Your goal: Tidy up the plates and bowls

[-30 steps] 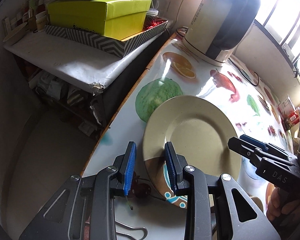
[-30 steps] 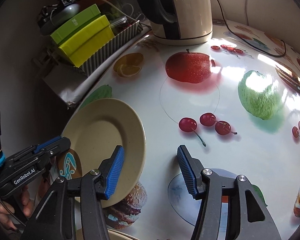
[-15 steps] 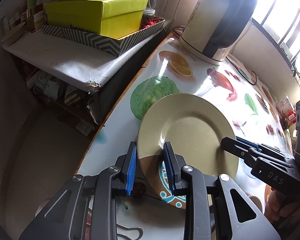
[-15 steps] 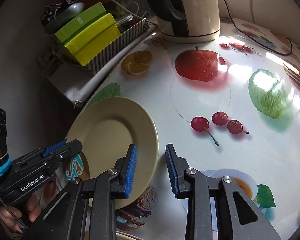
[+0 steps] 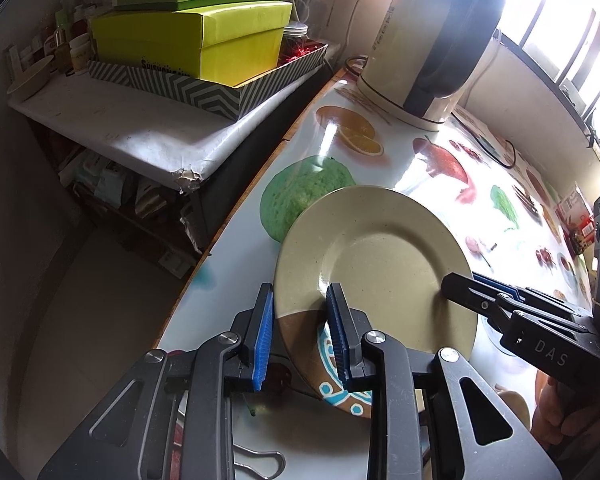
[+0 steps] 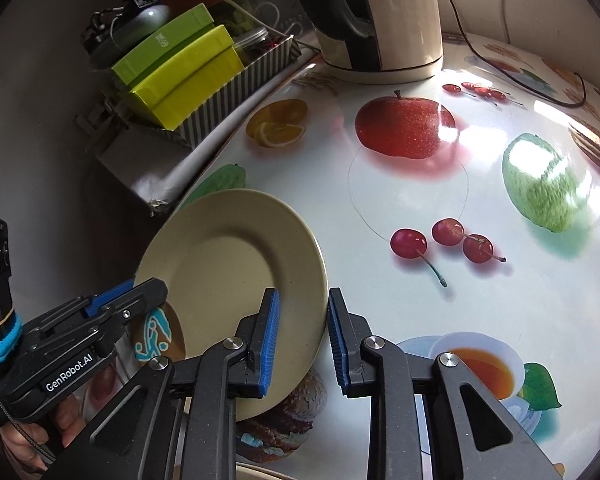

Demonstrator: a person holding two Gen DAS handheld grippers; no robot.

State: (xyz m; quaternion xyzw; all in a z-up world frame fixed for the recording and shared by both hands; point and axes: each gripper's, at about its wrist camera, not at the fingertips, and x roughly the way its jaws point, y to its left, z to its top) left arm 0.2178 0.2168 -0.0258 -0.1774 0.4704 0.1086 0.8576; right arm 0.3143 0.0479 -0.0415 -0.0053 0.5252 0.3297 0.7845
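So the round beige matte plate (image 5: 380, 264) is sitting near the left edge of the glossy fruit-print surface (image 6: 440, 312), and it looks tilted, near rim lifted a bit, though I can't say for sure; both grippers straddle its rim from opposite sides. Left gripper (image 5: 300, 340) has its blue ribbed pads either side of the near-left rim, one pad under, one over the brown-and-teal patterned patch; jaws narrowed but there's a visible gap, so not clamped yet I'd say. Right gripper (image 6: 302, 336) is the same deal on the right rim, left pad over the plate face, right pad outside the edge, still parted. What matters next: the rim runs right between each pair of pads, so closing should pinch it edge-on; plate's thin, smooth and speckled, probably slippery against that shiny cloth. Cream electric kettle (image 6: 380, 20) and the stacked lime-green cardboard boxes (image 5: 204, 36) are well apart at the back.
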